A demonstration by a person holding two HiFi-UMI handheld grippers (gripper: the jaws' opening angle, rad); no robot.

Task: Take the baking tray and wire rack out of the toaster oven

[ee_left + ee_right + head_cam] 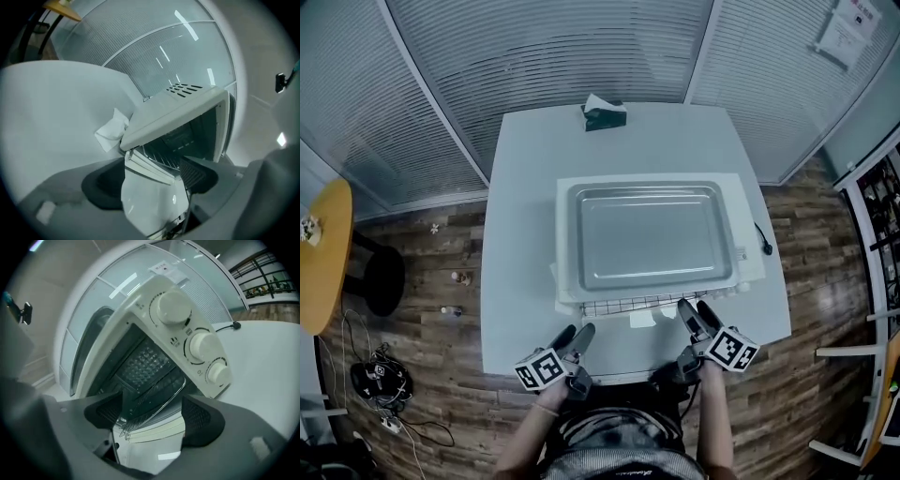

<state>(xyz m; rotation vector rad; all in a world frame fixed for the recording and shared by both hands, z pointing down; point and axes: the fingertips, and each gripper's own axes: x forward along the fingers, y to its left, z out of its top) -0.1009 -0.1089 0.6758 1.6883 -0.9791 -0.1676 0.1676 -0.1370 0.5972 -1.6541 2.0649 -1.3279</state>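
A silver baking tray [645,234] lies flat on top of the white toaster oven [567,281], which stands on a white table [520,234]. The wire rack [647,303] sticks out of the oven's front over the lowered door. In the right gripper view the wire rack [154,401] slants out of the dark oven mouth just beyond my right gripper [152,420], whose jaws stand open and empty. My left gripper [150,183] is open too, facing the lowered oven door [150,197]. In the head view my left gripper [577,333] and right gripper [695,307] sit at the oven's front.
A dark green tissue box [604,114] stands at the table's far edge. A folded white paper [112,131] lies beside the oven's left side. The black power cord [762,239] runs off to the right. Three knobs [199,345] line the oven's front. A yellow table [323,253] stands far left.
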